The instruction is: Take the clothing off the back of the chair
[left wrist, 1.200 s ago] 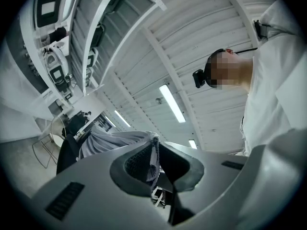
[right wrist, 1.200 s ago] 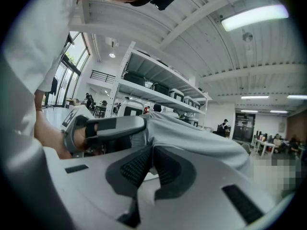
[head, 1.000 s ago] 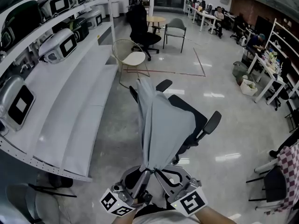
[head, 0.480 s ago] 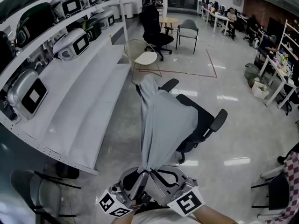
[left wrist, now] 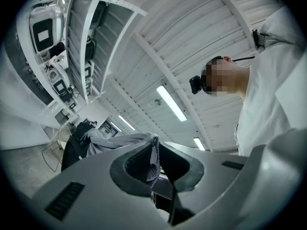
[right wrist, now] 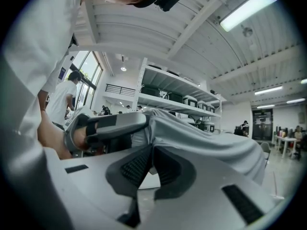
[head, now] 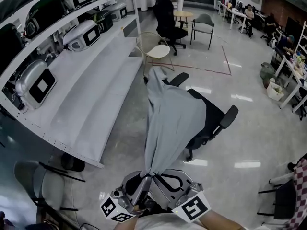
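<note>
A grey garment (head: 170,121) stretches in a taut band from my two grippers to the black office chair (head: 213,121). Its far end still drapes over the top of the chair's back, and the rest hangs above the seat. My left gripper (head: 145,177) and right gripper (head: 159,177) sit side by side at the bottom of the head view, both shut on the garment's bunched near end. In the left gripper view the fabric (left wrist: 152,153) is pinched between the pads. In the right gripper view the cloth (right wrist: 206,140) runs out from that gripper's shut jaws.
Long white shelves (head: 81,95) with boxy devices line the left side. A wire chair (head: 153,49), another black office chair (head: 168,23) and a grey chair (head: 204,25) stand farther off. A dark stool (head: 43,176) is at lower left. Desks with people fill the far right.
Both grippers have drawn back from the chair with the garment still gripped. The cloth now reaches farther, and the chair and shelves sit farther up the view.
</note>
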The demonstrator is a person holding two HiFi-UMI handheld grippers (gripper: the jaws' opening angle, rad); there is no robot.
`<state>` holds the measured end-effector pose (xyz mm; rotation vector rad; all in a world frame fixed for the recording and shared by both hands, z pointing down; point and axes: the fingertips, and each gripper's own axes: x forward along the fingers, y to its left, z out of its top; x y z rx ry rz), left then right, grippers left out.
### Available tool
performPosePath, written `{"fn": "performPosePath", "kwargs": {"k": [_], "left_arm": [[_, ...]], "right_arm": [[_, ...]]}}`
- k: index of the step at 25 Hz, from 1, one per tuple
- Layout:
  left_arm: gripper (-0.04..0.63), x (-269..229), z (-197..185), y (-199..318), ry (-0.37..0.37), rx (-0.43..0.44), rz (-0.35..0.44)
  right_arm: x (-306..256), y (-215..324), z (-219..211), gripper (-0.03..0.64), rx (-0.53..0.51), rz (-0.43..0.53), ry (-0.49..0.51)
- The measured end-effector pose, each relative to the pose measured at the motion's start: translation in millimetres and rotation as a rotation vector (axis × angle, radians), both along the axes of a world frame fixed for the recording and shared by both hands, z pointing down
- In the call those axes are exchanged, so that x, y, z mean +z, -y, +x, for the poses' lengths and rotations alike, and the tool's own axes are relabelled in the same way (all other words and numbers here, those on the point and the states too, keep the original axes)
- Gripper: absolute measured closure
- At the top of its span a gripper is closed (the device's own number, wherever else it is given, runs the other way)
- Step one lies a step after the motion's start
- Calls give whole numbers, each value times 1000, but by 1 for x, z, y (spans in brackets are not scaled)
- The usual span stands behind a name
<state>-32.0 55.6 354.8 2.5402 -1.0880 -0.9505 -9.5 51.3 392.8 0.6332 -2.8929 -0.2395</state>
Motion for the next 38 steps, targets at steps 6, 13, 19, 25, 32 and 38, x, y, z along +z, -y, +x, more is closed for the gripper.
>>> {"fn": "performPosePath", "kwargs": {"k": [6, 13, 19, 25, 32, 38], "left_arm": [[549, -6, -21, -5, -12, 47, 22], [551, -13, -63, -13, -30, 91, 43], [551, -23, -94, -22, -42, 109, 66], [551, -28, -112, -28, -58, 129, 72], [551, -23, -112, -21, -91, 171, 53], [552, -18, -106, -12, -102, 177, 29]], "right_arm": [[-5, -5, -22, 589, 29, 15, -15], [-9, -14, -64, 589, 53, 23, -23], [-17, -23, -93, 589, 52, 31, -11], [-21, -30, -110, 590, 44, 35, 1], [-18, -25, -107, 589, 81, 40, -10], [-14, -15, -88, 589, 118, 28, 1]]}}
